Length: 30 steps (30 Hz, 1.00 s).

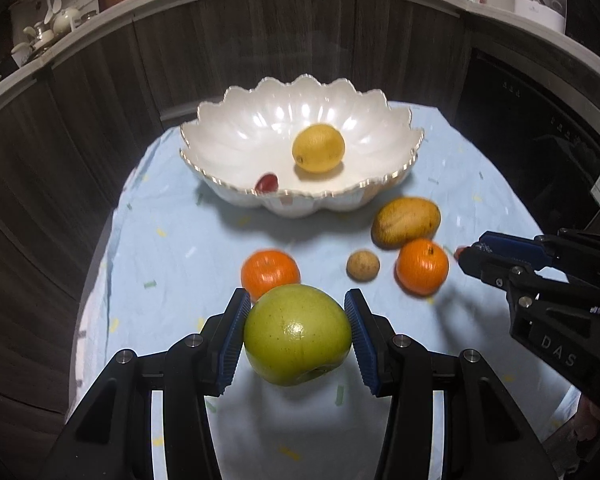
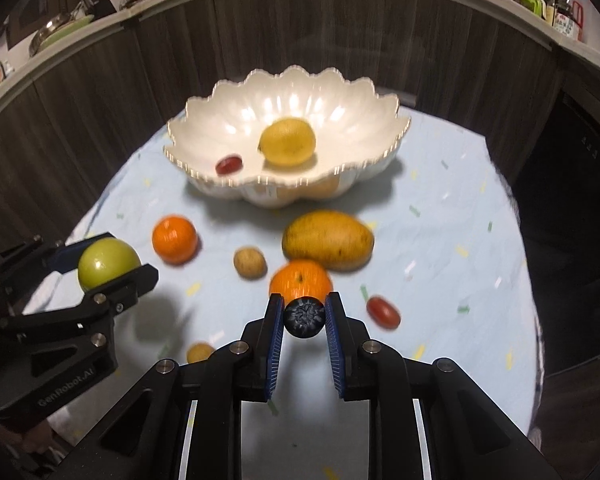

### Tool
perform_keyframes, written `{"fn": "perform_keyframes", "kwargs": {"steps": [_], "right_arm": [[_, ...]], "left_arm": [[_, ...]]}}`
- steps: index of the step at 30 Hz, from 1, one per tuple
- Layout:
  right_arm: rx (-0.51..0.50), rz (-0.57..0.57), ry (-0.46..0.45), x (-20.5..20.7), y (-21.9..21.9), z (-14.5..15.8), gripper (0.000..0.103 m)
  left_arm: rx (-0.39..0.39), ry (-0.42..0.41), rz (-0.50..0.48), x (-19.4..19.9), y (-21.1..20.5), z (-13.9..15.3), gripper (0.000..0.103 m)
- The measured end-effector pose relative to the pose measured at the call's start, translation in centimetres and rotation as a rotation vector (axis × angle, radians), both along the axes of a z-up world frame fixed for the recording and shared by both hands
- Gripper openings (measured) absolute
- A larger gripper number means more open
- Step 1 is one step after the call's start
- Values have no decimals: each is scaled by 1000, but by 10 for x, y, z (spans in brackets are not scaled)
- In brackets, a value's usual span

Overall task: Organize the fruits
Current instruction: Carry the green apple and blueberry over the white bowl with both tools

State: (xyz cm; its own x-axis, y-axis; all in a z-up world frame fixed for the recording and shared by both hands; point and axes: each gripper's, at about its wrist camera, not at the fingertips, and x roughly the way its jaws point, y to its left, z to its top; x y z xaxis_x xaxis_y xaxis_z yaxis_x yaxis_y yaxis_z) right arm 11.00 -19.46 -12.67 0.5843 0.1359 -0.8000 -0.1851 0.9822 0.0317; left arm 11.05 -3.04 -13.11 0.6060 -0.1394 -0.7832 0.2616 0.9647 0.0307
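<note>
The left gripper (image 1: 298,334) pinches a green apple (image 1: 296,334) between its blue pads, one pad against each flank; the apple hangs clear of the cloth (image 1: 172,248), with its shadow below. In the right wrist view the same apple (image 2: 108,264) shows at the far left, partly covered by a black finger.

The right gripper (image 2: 304,316) has its jaws pressed onto a small dark berry (image 2: 304,317); it is round, blackish, with a crinkled end facing the camera. Its kind cannot be told for certain. In the left wrist view the right gripper (image 1: 466,258) enters from the right edge, and the berry is hidden behind its fingers.

The landmark is the white scalloped bowl (image 1: 236,128) at the far side of the cloth. Inside it lie a lemon (image 1: 318,148) near the middle and a red grape (image 1: 266,183), half hidden by the near rim. In front of the bowl, on the cloth: a mango (image 1: 406,222) nearest the bowl to the right, an orange (image 1: 422,266) touching or almost touching the mango, a small brown fruit (image 1: 363,266) between the two oranges, and a second orange (image 1: 270,272) partly hidden by the apple. Both oranges are blurred.

The right wrist view adds a second red grape (image 2: 383,312), further from the bowl and to the right, and another small brown fruit (image 2: 199,353), partly cut off by the right gripper's frame. The cloth's near edge is hidden behind both grippers.
</note>
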Motion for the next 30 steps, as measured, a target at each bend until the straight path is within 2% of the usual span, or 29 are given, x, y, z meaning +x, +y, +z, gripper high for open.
{"fn": "perform_keyframes", "kwargs": {"steps": [19,30], "right_arm": [[28,-22,-97,40,-4,47,22],[35,-40,-136,73,-10,57,22]], "left_arm": [[-13,-71,36,45,6,44,48],[-23,-93,54,83,8,54,48]]}}
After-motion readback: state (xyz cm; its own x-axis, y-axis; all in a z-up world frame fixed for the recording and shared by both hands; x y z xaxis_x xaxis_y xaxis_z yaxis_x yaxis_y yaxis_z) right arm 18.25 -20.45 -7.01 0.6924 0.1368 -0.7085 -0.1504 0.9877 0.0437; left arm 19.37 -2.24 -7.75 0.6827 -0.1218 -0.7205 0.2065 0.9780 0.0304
